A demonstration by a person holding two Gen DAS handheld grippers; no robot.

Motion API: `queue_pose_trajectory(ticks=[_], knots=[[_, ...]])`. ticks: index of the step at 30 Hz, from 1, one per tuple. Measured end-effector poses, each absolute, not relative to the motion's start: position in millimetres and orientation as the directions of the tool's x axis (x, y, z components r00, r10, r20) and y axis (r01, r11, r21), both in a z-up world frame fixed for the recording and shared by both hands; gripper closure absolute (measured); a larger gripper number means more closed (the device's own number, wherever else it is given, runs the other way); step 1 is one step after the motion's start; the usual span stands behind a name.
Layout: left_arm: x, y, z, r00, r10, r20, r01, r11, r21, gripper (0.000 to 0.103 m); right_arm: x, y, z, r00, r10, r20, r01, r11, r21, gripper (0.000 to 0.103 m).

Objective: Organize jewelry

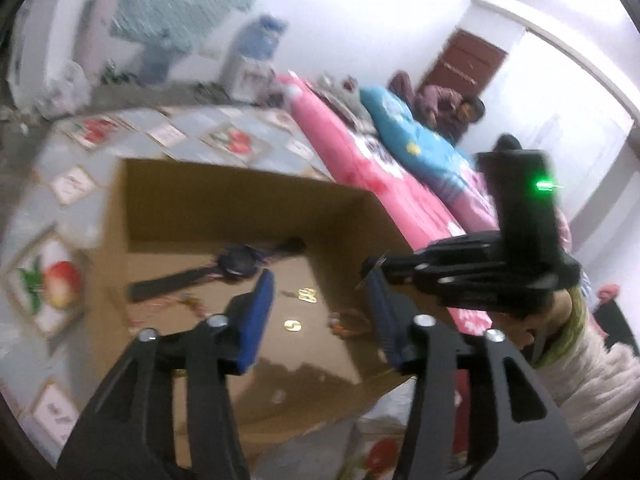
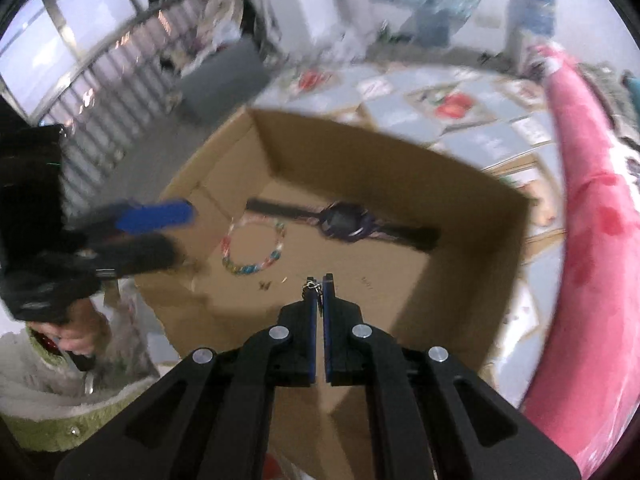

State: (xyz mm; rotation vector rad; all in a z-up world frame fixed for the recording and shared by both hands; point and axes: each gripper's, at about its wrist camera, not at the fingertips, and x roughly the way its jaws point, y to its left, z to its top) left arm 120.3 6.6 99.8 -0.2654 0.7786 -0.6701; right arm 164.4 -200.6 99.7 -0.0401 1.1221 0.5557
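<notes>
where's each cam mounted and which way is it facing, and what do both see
Left wrist: sits on the left gripper, looks down into the cardboard box; its open blue pads show, plus the right gripper and its hand.
Right wrist: sits on the right gripper, shut on a small chain piece, over the box; the left gripper shows too.
Shared: box, watch, bead bracelet.

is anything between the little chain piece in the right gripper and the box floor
Nothing visible. The right gripper, shut on the small chain piece, hangs over bare cardboard in the open box. The watch and bead bracelet lie farther back.
</notes>
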Motion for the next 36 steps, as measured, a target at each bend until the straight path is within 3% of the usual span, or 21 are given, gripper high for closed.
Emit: queue_pose_trajectory(ticks=[6, 9, 12, 18, 21, 25, 26, 32, 36], knots=[[94.2, 45.3, 101.5, 0.596, -0.581, -0.555, 0.406, 0.814, -0.415, 0.033, 206.0, -155.9, 51.1, 0.118, 0.306, -0.945, -0.425, 0.875, 0.231, 0.098], [84.0, 58.8, 98.6, 0.614, -0.558, -0.558, 0.387, 0.829, -0.403, 0.029, 216.3, -152.6, 38.3, 0.112, 0.269, -0.957, -0.4, 0.893, 0.205, 0.081], [78.4, 69.3, 96.5, 0.626, -0.543, -0.56, 0.37, 0.839, -0.4, 0.027, 218.2, -155.8, 38.0, 0.132, 0.282, -0.95, -0.38, 0.9, 0.215, 0.078], [73.4, 83.9, 93.8, 0.65, -0.511, -0.563, 0.339, 0.858, -0.386, 0.024, 201.2, -170.3, 68.1, 0.229, 0.322, -0.919, -0.373, 0.901, 0.223, 0.078], [71.2, 86.9, 93.1, 0.663, -0.49, -0.566, 0.318, 0.869, -0.38, 0.021, 176.4, -188.8, 108.3, 0.347, 0.381, -0.857, -0.369, 0.895, 0.248, 0.077], [70.4, 93.6, 90.0, 0.686, -0.438, -0.581, 0.257, 0.893, -0.37, 0.017, 132.9, -231.9, 156.9, 0.553, 0.397, -0.733, -0.309, 0.914, 0.262, 0.057], [72.4, 96.4, 87.4, 0.689, -0.412, -0.596, 0.224, 0.903, -0.366, 0.017, 121.9, -244.7, 160.4, 0.59, 0.381, -0.712, -0.27, 0.924, 0.27, 0.056], [91.4, 103.4, 65.3, 0.648, -0.367, -0.668, 0.117, 0.914, -0.389, 0.016, 90.6, -300.2, 113.7, 0.6, 0.373, -0.707, -0.037, 0.897, 0.441, 0.055], [105.8, 95.2, 42.7, 0.547, -0.431, -0.717, 0.097, 0.884, -0.458, 0.016, 80.4, -299.9, 73.3, 0.586, 0.325, -0.742, 0.052, 0.899, 0.435, 0.055]])
